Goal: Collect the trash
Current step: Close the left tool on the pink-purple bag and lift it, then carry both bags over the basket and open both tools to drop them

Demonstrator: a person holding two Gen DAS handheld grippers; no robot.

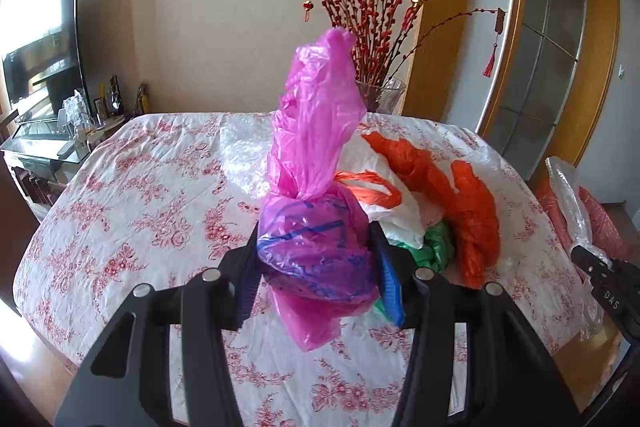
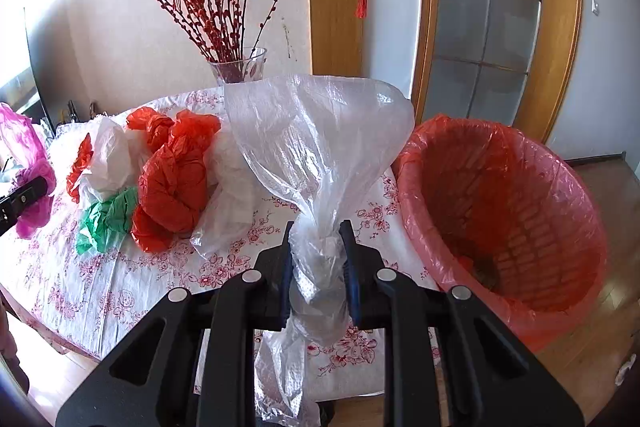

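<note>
Floral table (image 1: 120, 195), gripped bags (image 1: 316, 251)

The thin pink plastic bag (image 1: 316, 163) is crinkly and shiny. The see-through plastic bag (image 2: 320, 147) looks wrinkled and glossy. The white flowered cloth (image 1: 140, 187) on the worktop is matt and creased.

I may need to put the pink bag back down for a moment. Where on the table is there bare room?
The left half of the tablecloth is bare, from the near edge back toward the TV side. The right half is crowded: orange bags, a white bag and a green bag lie bunched together beside the pink bag in the left gripper.
</note>
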